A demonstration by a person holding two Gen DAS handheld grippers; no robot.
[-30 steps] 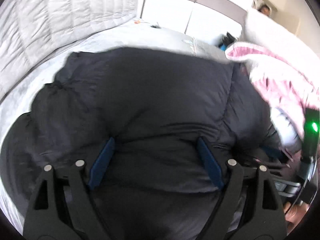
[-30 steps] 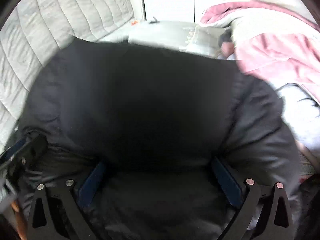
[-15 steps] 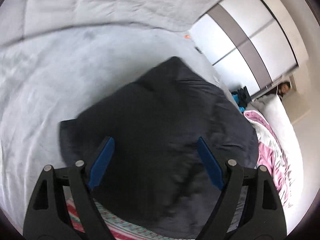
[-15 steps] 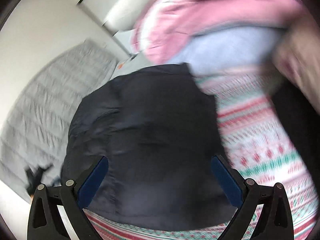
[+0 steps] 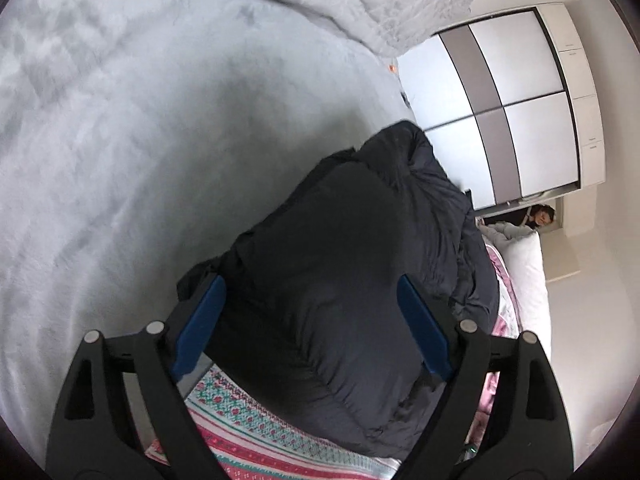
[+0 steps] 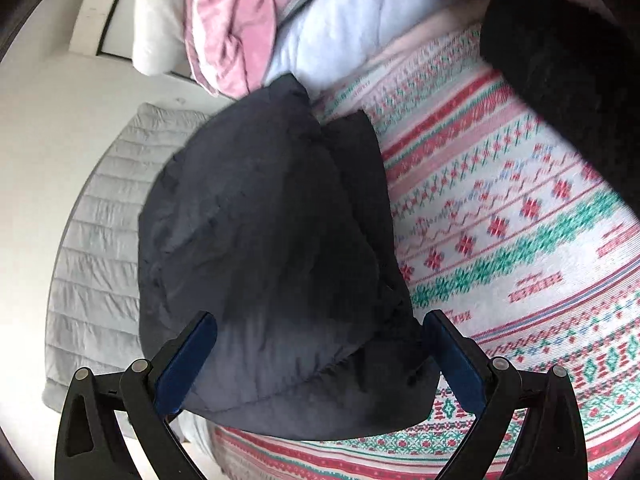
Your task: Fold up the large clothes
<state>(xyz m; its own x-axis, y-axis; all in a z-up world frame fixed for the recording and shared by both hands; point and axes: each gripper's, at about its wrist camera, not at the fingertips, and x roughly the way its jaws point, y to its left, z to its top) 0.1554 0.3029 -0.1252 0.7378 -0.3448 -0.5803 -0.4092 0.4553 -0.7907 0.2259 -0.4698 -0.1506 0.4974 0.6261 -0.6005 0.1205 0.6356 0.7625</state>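
A dark navy puffy jacket (image 5: 344, 280), folded into a thick bundle, rests on a patterned red, white and green blanket (image 5: 256, 428). It also shows in the right wrist view (image 6: 264, 264) on the same blanket (image 6: 520, 240). My left gripper (image 5: 312, 320) has its jaws wide apart around the near end of the bundle. My right gripper (image 6: 320, 360) also stands wide open astride the bundle's near end. I cannot tell whether the blue pads (image 5: 200, 324) touch the fabric.
A grey bedcover (image 5: 120, 140) spreads to the left. A quilted grey headboard (image 6: 92, 264) stands behind. Pink and pale blue bedding (image 6: 280, 20) is piled beyond the jacket, a white pillow (image 5: 528, 280) beside it. A wardrobe (image 5: 500, 100) and a person (image 5: 540, 216) are at the far side.
Both grippers have lifted and swung away from pressing close on the jacket. The folded bundle now lies on the patterned blanket, farther from both cameras.
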